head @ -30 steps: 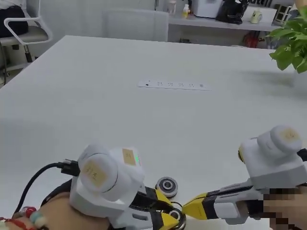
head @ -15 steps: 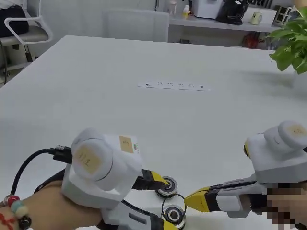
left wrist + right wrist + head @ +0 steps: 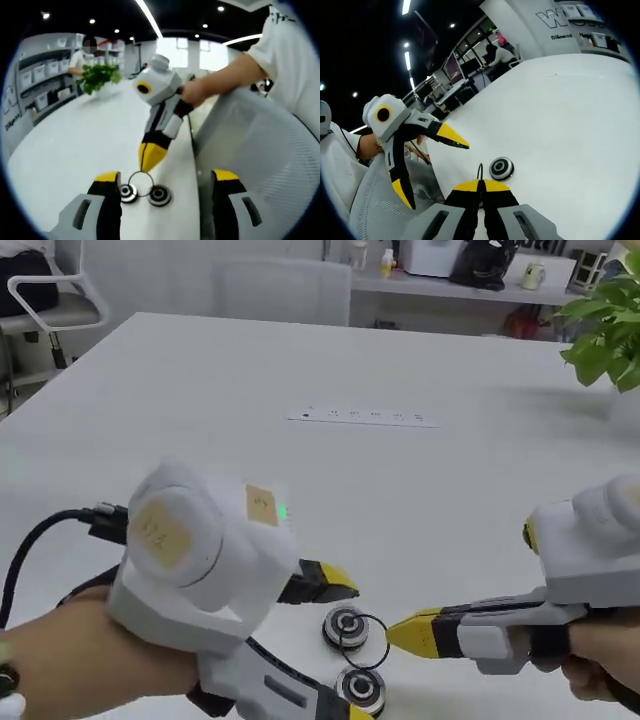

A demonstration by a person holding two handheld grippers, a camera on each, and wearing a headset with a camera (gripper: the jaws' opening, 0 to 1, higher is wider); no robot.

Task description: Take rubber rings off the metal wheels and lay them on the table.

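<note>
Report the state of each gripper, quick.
The left gripper is open, holding nothing.
The right gripper is shut on a rubber ring.

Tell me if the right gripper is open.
No, the right gripper has its jaws pressed together on the thin black ring.

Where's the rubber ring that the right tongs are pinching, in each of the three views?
Head view: rubber ring low centre, at the right tongs, between two wheels.
Left gripper view: ring bottom centre, between the open left tongs.
Right gripper view: ring a thin line at bottom centre, rising from the shut tongs.
Shared landmark: the metal wheel beside it.
</note>
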